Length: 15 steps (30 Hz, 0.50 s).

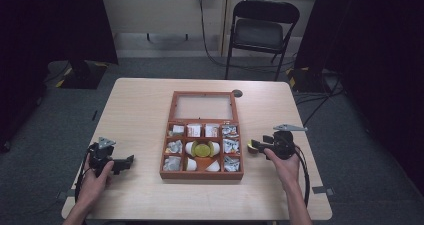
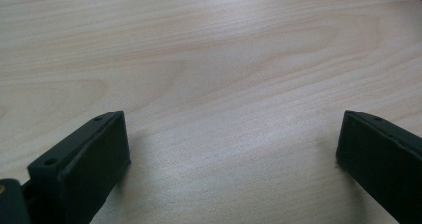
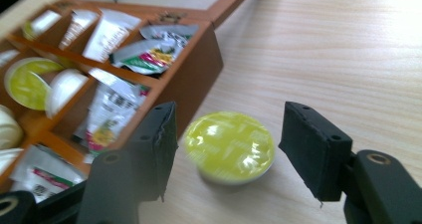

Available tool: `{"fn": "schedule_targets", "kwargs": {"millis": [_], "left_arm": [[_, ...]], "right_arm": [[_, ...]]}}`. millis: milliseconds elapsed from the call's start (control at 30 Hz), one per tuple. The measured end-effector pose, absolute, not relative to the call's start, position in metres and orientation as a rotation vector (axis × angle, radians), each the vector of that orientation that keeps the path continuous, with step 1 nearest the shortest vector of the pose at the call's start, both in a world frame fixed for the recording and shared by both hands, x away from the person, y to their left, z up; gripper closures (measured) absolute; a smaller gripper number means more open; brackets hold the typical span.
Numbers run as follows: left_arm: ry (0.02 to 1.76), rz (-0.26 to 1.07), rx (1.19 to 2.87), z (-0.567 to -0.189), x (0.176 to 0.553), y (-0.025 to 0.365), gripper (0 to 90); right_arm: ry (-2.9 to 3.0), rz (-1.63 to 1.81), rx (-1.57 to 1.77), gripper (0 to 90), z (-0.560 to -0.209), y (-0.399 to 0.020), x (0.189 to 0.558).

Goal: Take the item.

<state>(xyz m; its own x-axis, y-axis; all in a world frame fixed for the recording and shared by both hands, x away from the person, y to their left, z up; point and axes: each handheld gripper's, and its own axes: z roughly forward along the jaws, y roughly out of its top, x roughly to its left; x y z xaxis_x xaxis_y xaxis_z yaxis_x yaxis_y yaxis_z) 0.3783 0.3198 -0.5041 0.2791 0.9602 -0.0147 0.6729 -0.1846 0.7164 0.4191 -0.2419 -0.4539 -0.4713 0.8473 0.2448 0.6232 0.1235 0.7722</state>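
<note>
At the right of the high view, the right hand-held gripper (image 1: 259,144) sits low over the table (image 1: 140,110); its jaws stand partly apart around a small pod with a yellow-green lid (image 3: 230,147) (the pads do not touch it); the pod lies on the table just beside the right wall of the wooden box (image 1: 201,175); at the lower left of that view, the left hand-held gripper (image 1: 131,160) rests on bare wood, jaws wide with nothing between them.
</note>
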Motion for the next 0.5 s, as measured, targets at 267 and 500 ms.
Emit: {"fn": "schedule_targets", "kwargs": {"millis": [267, 500], "left_arm": [[1.463, 0.601, 1.937, -0.504, 0.378, 0.32, 0.0], [1.463, 0.602, 1.936, -0.504, 0.378, 0.32, 0.0]], "right_arm": [[2.131, 1.246, 1.448, 33.1, -0.448, -0.242, 0.41], [2.081, 1.235, 1.484, 23.8, -0.442, -0.248, 0.402]]}}
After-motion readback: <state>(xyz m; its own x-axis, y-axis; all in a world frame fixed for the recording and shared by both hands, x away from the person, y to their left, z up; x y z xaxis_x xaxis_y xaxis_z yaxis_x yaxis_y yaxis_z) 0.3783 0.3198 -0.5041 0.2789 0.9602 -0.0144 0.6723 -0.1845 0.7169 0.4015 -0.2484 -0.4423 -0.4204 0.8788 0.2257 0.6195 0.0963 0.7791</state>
